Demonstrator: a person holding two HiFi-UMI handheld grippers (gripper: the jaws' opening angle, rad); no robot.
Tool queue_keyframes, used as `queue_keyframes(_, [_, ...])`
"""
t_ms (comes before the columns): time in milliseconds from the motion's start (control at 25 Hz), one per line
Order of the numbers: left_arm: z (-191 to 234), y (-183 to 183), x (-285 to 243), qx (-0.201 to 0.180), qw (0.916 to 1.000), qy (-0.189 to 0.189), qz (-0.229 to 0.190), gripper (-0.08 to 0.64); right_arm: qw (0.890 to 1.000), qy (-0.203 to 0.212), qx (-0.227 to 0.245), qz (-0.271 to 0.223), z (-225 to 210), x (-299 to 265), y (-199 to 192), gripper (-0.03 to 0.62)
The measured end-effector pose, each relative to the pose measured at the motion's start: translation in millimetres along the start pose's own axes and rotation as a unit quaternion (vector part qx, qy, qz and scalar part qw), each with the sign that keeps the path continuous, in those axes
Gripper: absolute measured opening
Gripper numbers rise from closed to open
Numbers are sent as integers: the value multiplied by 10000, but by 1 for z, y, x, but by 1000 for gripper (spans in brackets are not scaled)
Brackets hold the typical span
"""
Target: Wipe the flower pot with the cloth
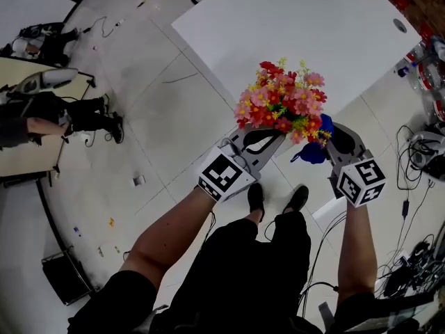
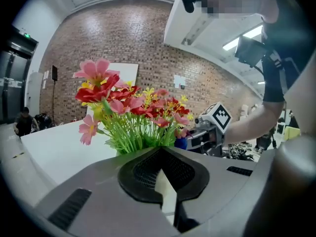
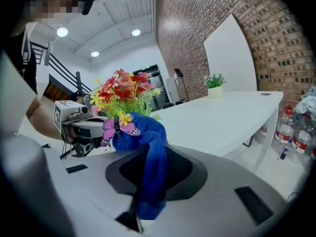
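A bunch of red, pink and yellow artificial flowers (image 1: 284, 103) stands up from a flower pot, which the blooms hide in the head view. My left gripper (image 1: 268, 141) is shut on a pale sliver of the flower pot (image 2: 165, 187) just under the green stems (image 2: 133, 135). My right gripper (image 1: 334, 143) is shut on a blue cloth (image 1: 313, 150), and the cloth (image 3: 148, 152) bunches up against the flowers' right side, beside a purple butterfly ornament (image 3: 117, 127). Both grippers hold their loads in the air above the floor, in front of the table.
A large white table (image 1: 299, 26) lies just beyond the flowers, with a small potted plant (image 3: 215, 82) on its far end. Water bottles (image 3: 289, 127) stand by the table. Cables (image 1: 417, 152) litter the floor at right. A person (image 1: 42, 120) sits at a desk at far left.
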State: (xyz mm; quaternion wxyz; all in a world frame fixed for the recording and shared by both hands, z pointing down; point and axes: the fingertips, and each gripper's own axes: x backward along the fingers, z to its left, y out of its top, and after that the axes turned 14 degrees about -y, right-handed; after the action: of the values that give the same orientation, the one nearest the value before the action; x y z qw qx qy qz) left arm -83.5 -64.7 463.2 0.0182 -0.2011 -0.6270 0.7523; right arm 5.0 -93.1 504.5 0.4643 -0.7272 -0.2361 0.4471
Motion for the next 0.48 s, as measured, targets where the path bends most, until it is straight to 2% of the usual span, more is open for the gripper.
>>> queue_keyframes(120, [-2,-2,1,29,9999,33,114,2,9998,163,25,96,-3,10,1,75])
queue_keyframes(320, [3,3,5,-514,9965,223,614,2,9982,521,-95,275,-1,25,9,75])
queue_keyframes(480, [-3,-4,15,-437,9915,325,1182,2,9958,838,-97,345,7,36,24,75])
